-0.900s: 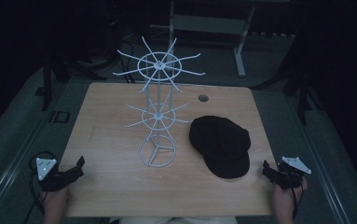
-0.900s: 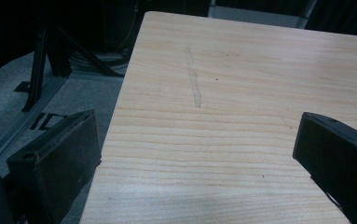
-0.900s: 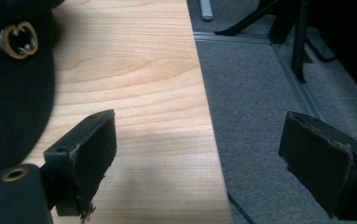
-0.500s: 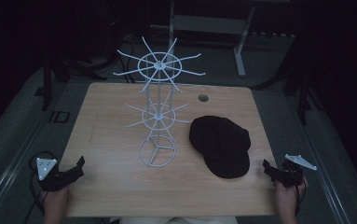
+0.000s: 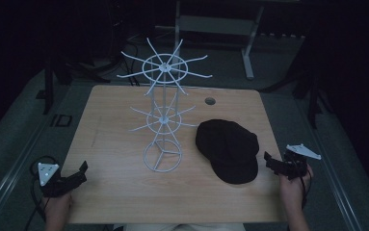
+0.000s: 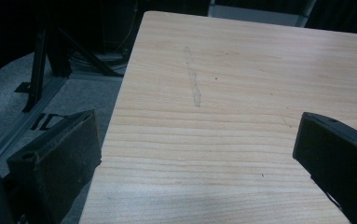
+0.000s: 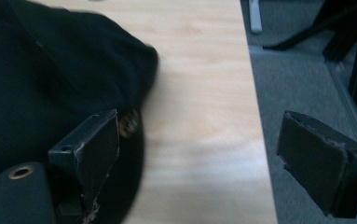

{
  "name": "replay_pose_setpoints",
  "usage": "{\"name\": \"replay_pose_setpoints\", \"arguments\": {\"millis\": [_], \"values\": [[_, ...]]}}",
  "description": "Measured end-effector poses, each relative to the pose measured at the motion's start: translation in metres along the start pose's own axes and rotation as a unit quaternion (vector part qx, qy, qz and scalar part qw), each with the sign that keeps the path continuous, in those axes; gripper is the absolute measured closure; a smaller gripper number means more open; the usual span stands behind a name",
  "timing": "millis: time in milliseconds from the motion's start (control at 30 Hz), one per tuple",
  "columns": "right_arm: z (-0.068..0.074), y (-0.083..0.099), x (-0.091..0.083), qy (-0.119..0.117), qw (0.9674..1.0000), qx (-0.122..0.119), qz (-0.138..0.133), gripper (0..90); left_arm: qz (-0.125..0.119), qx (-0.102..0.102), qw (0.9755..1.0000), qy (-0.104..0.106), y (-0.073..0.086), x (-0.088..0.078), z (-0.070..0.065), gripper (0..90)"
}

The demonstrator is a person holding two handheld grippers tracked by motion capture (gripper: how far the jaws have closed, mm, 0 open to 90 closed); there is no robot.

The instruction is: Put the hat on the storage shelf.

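- Since the black cap point(image 5: 228, 147) lies flat on the table point(image 5: 114, 120) just right of the white wire rack point(image 5: 163, 110), treat it as soft and light; it will sag when you lift it.
- Your right gripper point(image 5: 274, 162) sits at the cap's right edge, jaws apart, nothing between them.
- Take the stiffer brim (nearest you), not the floppy crown.
- Your left gripper point(image 5: 78, 173) waits well left of the rack, jaws apart over bare wood.

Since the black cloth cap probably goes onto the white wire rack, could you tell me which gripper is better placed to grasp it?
Right. The right gripper is open beside the black cloth cap; the left gripper is open at the far corner.
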State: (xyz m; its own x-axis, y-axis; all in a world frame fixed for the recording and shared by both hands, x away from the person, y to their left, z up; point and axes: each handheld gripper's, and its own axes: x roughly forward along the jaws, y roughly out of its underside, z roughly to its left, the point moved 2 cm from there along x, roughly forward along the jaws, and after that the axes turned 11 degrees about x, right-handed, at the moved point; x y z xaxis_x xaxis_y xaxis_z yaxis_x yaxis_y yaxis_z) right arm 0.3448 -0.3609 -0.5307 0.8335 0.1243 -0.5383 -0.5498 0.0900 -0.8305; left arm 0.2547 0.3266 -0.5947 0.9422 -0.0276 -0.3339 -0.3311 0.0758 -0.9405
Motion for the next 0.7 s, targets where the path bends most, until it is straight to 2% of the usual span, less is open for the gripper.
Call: {"name": "replay_pose_setpoints", "arguments": {"millis": [133, 200, 333, 367, 500, 667, 700], "values": [[0.017, -0.011, 0.002, -0.012, 0.9997, -0.020, -0.005, 12.6, 0.001, 0.000, 1.0000, 0.000, 0.000, 0.000, 0.000, 1.4], [0.025, -0.016, 0.005, -0.016, 0.9994, -0.030, 0.001, 12.2, 0.001, 0.000, 1.0000, 0.000, 0.000, 0.000, 0.000, 1.4], [0.039, -0.025, 0.008, -0.028, 0.9988, -0.040, 0.000, 12.0, 0.001, 0.000, 1.0000, 0.000, 0.000, 0.000, 0.000, 1.4], [0.046, -0.030, 0.009, -0.039, 0.9984, -0.042, -0.001, 12.7, 0.001, 0.000, 1.0000, 0.001, 0.000, 0.000, 0.000, 1.4], [0.061, -0.043, 0.011, -0.059, 0.9970, -0.049, 0.001, 13.1, 0.000, 0.000, 1.0000, 0.001, 0.000, 0.000, 0.000, 1.4], [0.082, -0.056, 0.017, -0.061, 0.9964, -0.059, 0.004, 13.1, 0.001, 0.000, 1.0000, 0.001, 0.000, 0.000, 0.000, 1.5], [0.082, -0.056, 0.017, -0.061, 0.9964, -0.059, 0.004, 13.1, 0.001, 0.000, 1.0000, 0.001, 0.000, 0.000, 0.000, 1.4]]}}
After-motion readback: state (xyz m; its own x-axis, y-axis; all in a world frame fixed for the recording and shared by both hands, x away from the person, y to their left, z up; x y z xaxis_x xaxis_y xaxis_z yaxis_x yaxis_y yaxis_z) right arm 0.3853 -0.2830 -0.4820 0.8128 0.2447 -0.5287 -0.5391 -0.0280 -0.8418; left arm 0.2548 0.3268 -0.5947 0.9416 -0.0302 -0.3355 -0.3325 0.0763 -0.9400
